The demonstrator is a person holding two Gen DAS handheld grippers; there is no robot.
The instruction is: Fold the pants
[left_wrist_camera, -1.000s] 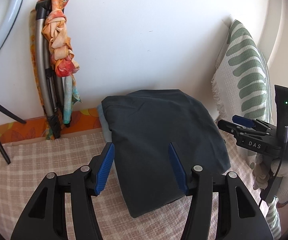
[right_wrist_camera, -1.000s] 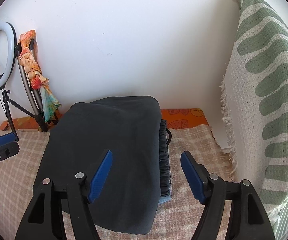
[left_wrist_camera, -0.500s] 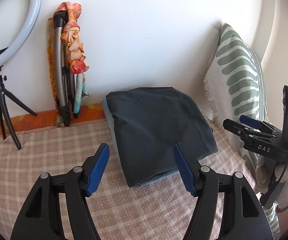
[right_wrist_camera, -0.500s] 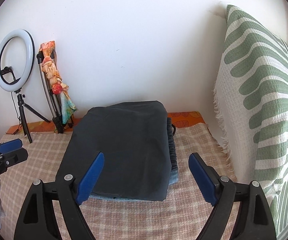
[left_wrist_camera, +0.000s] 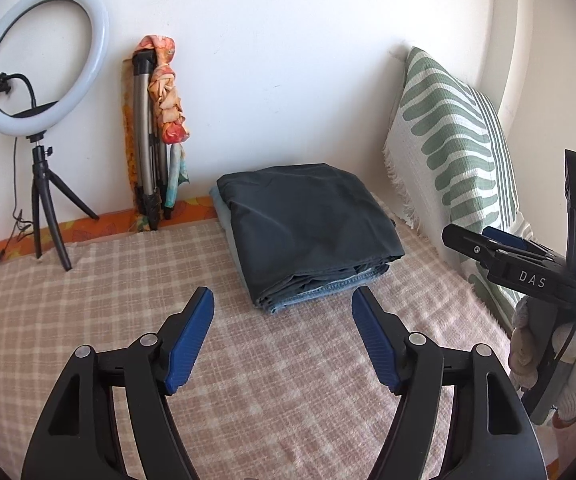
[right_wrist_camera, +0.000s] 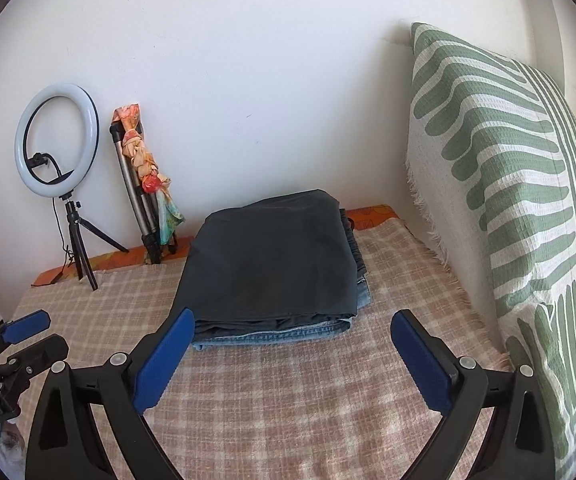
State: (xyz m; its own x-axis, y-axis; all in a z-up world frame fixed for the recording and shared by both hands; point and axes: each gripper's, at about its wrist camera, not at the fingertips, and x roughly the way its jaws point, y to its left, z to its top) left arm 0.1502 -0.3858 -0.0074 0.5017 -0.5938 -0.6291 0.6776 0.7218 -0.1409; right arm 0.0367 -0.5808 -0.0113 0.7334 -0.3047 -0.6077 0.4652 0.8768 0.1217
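Note:
Folded dark grey pants lie on top of folded blue jeans at the back of the checked bed cover. The same stack shows in the right wrist view, pants over jeans. My left gripper is open and empty, a short way in front of the stack. My right gripper is open and empty, just in front of the stack's near edge. The right gripper also shows at the right of the left wrist view, and the left one at the lower left of the right wrist view.
A ring light on a small tripod and a folded tripod with a floral cloth stand against the white wall at the back left. A green-and-white patterned cushion leans along the right side.
Both grippers have pulled back from the folded stack toward the near side. The pants lie still, and more of the bed cover and the ring light is in view.

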